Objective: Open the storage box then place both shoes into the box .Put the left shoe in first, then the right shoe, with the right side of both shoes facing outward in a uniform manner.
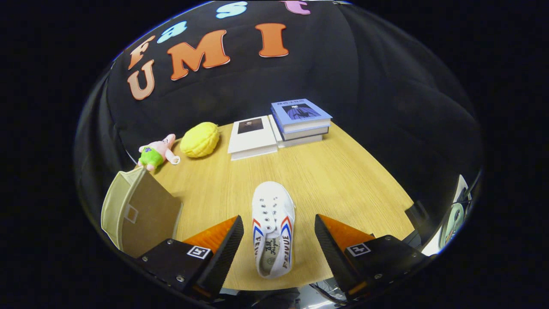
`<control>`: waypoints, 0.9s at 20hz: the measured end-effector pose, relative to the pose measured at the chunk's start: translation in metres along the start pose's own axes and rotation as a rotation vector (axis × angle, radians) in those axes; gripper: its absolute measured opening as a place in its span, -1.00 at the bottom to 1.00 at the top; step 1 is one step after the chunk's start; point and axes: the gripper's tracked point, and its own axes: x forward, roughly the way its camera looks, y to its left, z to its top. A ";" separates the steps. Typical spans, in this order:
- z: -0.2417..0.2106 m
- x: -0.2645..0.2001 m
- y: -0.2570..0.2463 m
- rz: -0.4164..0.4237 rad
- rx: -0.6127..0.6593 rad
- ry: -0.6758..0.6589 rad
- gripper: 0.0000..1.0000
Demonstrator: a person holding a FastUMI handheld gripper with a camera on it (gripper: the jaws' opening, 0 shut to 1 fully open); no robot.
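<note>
fingers [223,240] spread wide, straddling white shoe [273,227], untouched.

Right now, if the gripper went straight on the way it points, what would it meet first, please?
Probably the white shoe: it lies on the wooden table between the open gripper's fingers, toe pointing ahead. Beyond it the table looks free up to the books, though depth is unclear.
</note>
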 end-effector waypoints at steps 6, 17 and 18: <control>-0.040 0.033 -0.013 0.013 0.029 0.110 0.92; -0.067 0.073 -0.009 0.045 0.094 0.218 -0.30; -0.067 0.072 -0.008 0.042 0.098 0.225 -0.35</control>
